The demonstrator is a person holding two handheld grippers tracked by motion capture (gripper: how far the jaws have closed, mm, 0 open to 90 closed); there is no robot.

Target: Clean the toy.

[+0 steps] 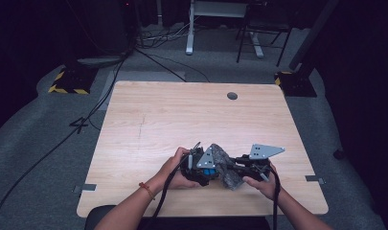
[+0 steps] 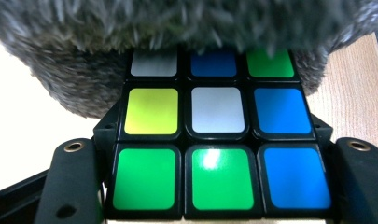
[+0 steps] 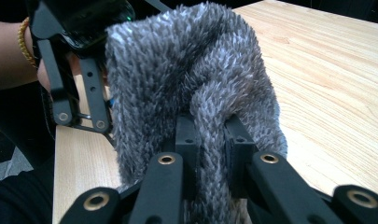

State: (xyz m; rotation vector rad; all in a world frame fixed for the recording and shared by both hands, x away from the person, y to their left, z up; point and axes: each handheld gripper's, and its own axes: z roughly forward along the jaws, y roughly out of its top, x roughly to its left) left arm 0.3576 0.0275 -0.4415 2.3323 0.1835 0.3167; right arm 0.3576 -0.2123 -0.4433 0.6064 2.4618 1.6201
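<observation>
I am clamping the Rubik's cube (image 2: 219, 140) in my left gripper (image 1: 201, 165) while my right gripper (image 3: 210, 140), pinching the grey fluffy cloth (image 3: 191, 79), is draping it directly against the cube's far face.

Both forearms reach in over the near edge, hands close together. The left hand (image 1: 175, 168) holds the left gripper (image 1: 204, 168), its jaws clamped on either side of a cube (image 2: 214, 140). The right gripper (image 3: 209, 140) pinches a fold of grey cloth (image 3: 196, 74) between nearly closed jaws.
</observation>
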